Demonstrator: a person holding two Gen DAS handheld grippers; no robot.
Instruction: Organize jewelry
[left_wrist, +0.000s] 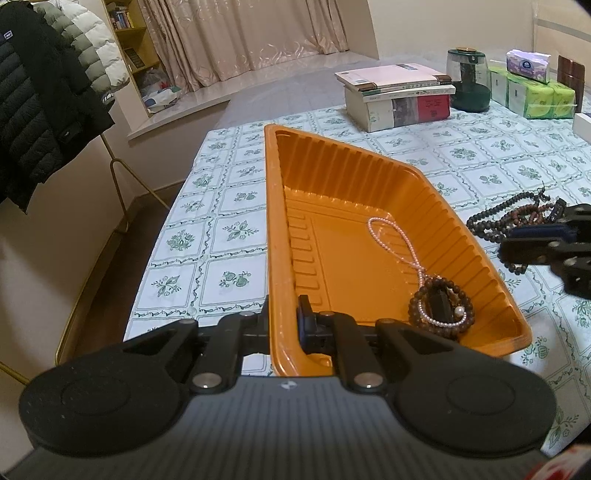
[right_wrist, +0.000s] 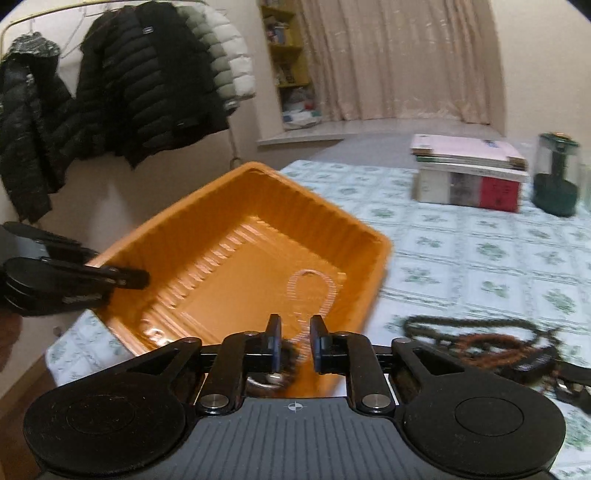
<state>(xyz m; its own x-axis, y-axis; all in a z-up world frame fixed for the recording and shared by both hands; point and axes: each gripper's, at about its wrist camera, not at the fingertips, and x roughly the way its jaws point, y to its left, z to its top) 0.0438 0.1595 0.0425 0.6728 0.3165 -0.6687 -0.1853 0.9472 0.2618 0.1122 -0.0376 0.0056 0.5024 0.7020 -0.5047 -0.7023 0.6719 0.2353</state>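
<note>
An orange plastic tray (left_wrist: 332, 170) sits on the patterned tablecloth; it also shows in the right wrist view (right_wrist: 207, 206). Inside lie a pink bead necklace (left_wrist: 391, 236) and a brown bead bracelet (left_wrist: 439, 306) with a pearl strand. My left gripper (left_wrist: 283, 314) is shut on the tray's near left wall. My right gripper (right_wrist: 293, 339) is open and empty above the tray's near edge, over the brown bracelet (right_wrist: 284, 363). Dark bead strands (left_wrist: 509, 218) lie on the cloth right of the tray, also in the right wrist view (right_wrist: 480, 339). The right wrist view is blurred.
A stack of books (left_wrist: 399, 96) and a green glass jar (left_wrist: 469, 79) stand at the back of the table, with tissue packs (left_wrist: 532, 88) to their right. Jackets (left_wrist: 44, 103) hang on a rack left of the table. The table's left edge is near the tray.
</note>
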